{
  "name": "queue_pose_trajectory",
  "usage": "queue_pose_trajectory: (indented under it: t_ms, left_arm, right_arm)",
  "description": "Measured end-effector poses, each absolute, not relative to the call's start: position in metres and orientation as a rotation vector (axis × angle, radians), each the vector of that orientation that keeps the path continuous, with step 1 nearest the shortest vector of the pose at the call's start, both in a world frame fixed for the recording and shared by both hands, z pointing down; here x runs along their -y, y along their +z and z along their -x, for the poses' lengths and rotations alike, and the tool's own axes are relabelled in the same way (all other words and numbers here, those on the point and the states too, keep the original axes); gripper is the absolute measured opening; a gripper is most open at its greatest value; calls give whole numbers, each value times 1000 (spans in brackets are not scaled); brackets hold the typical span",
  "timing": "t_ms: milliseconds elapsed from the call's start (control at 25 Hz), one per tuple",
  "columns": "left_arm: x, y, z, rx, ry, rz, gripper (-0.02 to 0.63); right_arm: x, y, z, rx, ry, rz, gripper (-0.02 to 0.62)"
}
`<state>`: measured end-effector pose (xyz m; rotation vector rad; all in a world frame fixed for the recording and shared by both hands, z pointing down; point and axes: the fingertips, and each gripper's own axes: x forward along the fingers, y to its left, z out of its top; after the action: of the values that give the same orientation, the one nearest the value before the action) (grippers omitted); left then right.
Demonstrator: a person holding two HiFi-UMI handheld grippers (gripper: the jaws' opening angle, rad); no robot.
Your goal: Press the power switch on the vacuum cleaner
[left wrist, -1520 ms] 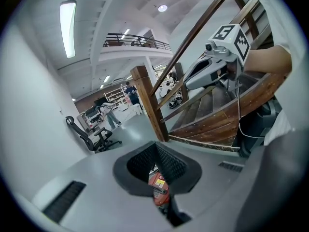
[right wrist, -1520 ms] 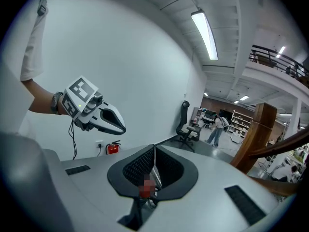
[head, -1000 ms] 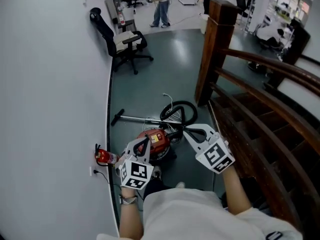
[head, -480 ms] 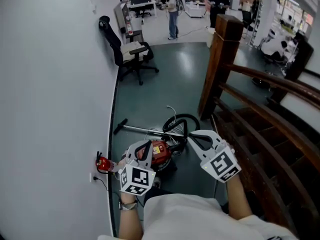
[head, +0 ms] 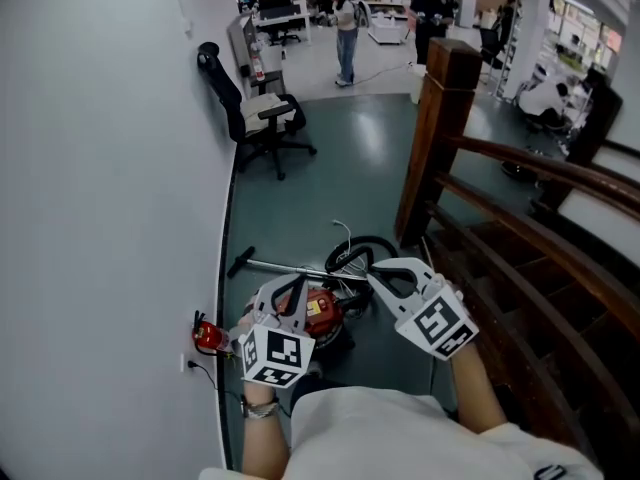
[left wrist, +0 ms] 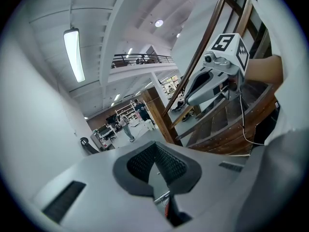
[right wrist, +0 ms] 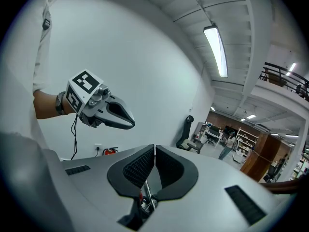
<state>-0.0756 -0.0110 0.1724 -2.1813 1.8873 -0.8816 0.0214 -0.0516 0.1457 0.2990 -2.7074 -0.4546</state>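
The red vacuum cleaner (head: pixel 318 313) lies on the grey floor by the white wall, with its black hose (head: pixel 360 253) looped behind it and its metal wand (head: pixel 280 265) stretched to the left. Its power switch cannot be made out. My left gripper (head: pixel 297 286) hovers over the vacuum's left side, shut and empty (left wrist: pixel 155 149). My right gripper (head: pixel 372 273) hangs above the hose to the right, its pads (right wrist: pixel 145 166) meeting with nothing between them. Each gripper shows in the other's view: the right gripper (left wrist: pixel 186 100) and the left gripper (right wrist: pixel 131 123).
A red fire extinguisher (head: pixel 208 336) stands by a wall socket at the left. A wooden stair railing (head: pixel 435 138) and its steps fill the right. A black office chair (head: pixel 262 118) stands farther along the wall, and people (head: pixel 347 23) stand at the far end.
Both grippers have risen a little above the vacuum. The head view has tilted up, so the vacuum sits lower in the picture. Both pairs of jaws stay shut.
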Motion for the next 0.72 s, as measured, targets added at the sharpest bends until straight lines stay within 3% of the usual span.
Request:
queue_pose_trajectory:
  t_ms: [720]
  left_arm:
    - [11,179,70,-1831,-912,2239,2]
  right_arm:
    - [48,145,-16,2692,-412,-325,28]
